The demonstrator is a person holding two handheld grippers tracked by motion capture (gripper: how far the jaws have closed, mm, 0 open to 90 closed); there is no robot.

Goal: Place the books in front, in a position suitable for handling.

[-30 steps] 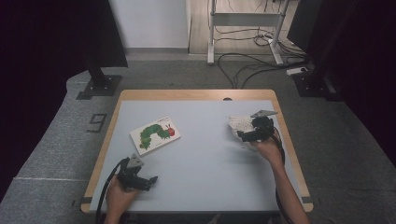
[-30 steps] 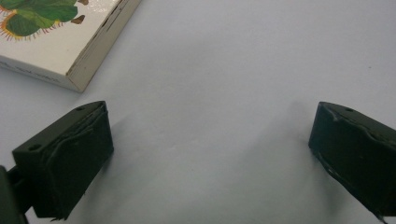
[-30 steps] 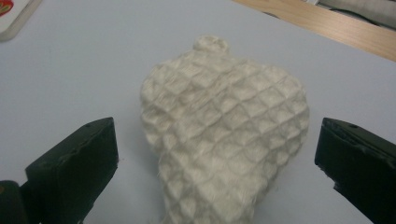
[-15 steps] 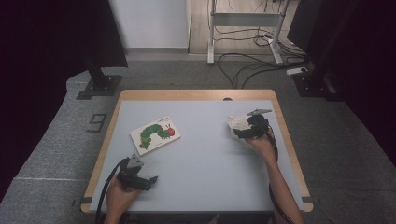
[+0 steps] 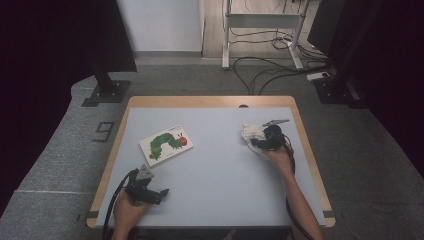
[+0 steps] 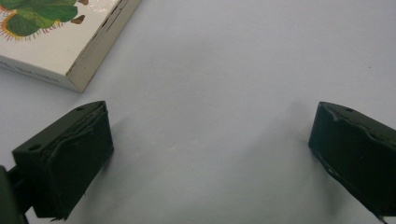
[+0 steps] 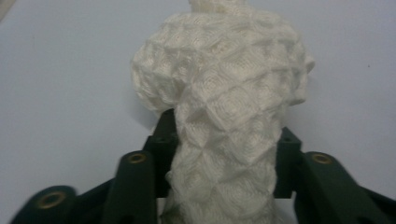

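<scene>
Two grippers on table (image 5: pixel 215 200). Right gripper (image 5: pixel 256 141) jaws just closed in, now pinching white waffle-knit cloth (image 7: pixel 224 93) between pads; cloth bunched, bulging beyond jaw tips, lying on table right at gripper. Left gripper (image 5: pixel 161 192) near table's front edge, well apart from cloth, jaws spread wide, nothing between, bare table under them. Caterpillar picture book (image 5: pixel 166 144) flat on table, ahead of left gripper, well to side of right gripper.
</scene>
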